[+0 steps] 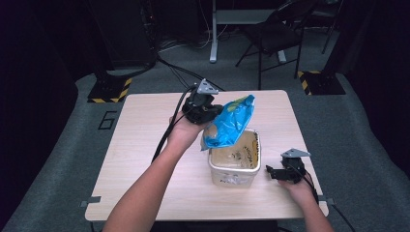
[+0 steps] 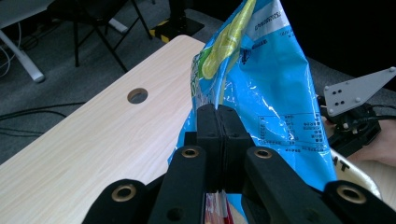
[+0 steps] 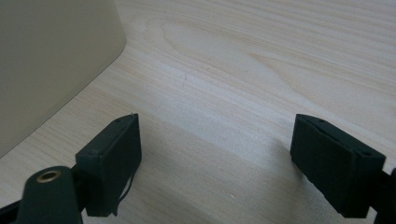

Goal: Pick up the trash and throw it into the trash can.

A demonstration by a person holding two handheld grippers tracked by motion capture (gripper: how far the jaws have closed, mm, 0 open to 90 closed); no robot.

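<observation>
The left gripper (image 2: 218,122), jaws pinched tight on a blue bag (image 1: 231,121), holds it tilted over the open tub (image 1: 235,175) near the tabletop's front right, apparently mid-pour, while the right gripper (image 3: 215,158) rests wide apart and empty beside the tub.

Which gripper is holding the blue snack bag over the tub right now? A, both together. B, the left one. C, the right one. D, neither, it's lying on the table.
B: the left gripper has its jaws pinched shut on the blue snack bag, while the right gripper sits open by the tub.
</observation>
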